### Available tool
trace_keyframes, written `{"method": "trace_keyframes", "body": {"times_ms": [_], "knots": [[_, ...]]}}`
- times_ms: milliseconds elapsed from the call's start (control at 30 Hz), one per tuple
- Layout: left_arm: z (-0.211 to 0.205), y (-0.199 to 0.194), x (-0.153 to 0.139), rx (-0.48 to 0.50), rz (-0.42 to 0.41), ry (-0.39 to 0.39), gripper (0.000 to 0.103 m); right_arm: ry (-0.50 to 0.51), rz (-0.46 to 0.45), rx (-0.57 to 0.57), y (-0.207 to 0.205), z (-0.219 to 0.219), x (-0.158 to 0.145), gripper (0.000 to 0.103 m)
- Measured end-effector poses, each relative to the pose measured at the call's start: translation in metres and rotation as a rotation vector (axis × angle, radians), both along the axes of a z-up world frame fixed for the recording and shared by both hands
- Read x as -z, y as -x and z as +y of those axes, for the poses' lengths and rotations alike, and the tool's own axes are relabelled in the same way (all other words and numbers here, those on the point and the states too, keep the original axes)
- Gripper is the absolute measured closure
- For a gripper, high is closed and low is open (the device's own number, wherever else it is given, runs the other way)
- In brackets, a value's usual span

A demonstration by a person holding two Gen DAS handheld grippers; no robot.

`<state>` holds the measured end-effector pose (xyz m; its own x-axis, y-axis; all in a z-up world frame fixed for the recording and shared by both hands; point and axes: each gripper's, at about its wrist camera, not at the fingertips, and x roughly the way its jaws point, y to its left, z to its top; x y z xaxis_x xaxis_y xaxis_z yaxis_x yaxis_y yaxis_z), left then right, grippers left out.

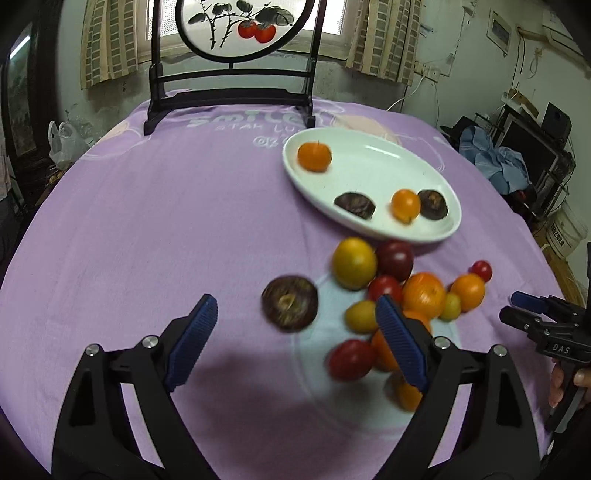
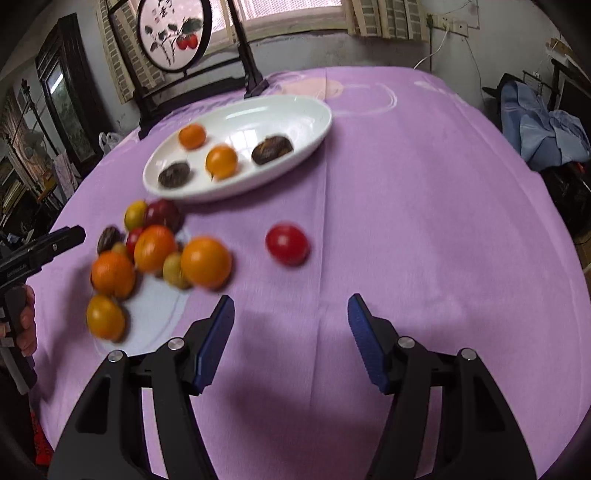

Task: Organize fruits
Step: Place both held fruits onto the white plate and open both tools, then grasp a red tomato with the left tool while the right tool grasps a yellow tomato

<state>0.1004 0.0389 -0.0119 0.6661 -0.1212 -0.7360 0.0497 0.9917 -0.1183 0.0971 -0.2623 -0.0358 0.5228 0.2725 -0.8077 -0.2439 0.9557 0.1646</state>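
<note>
A white oval plate on the purple cloth holds two orange fruits and two dark brown ones. A heap of loose fruits, orange, yellow and red, lies in front of the plate. A dark brown fruit lies apart, just ahead of my open, empty left gripper. A red tomato lies alone ahead of my open, empty right gripper. The right gripper also shows at the right edge of the left wrist view.
A dark wooden stand with a round painted screen stands at the table's far edge behind the plate. The round table's edge curves away on all sides. Clutter and blue cloth sit beyond the right side.
</note>
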Motion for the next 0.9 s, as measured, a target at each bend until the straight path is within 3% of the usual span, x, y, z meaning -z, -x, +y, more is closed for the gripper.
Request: {"method": "trace_keyframes", "body": {"times_ms": [167, 567, 767, 867, 900], "knots": [[0.011, 0.007, 0.011, 0.007, -0.008, -0.018, 0.014, 0.043, -0.014, -0.072, 0.014, 0.025, -0.001, 0.039], [0.028, 0.002, 0.025, -0.005, 0.009, 0.049, 0.014, 0.05, -0.013, -0.296, 0.038, 0.112, -0.002, 0.039], [0.03, -0.001, 0.031, -0.006, 0.033, 0.067, 0.014, 0.07, -0.032, -0.346, 0.03, 0.145, -0.001, 0.039], [0.03, -0.001, 0.031, 0.0, 0.037, 0.072, 0.014, 0.054, -0.018, -0.35, 0.025, 0.149, 0.001, 0.064], [0.03, 0.0, 0.031, 0.003, 0.035, 0.071, 0.014, 0.059, -0.025, -0.341, 0.025, 0.148, 0.0, 0.064]]}}
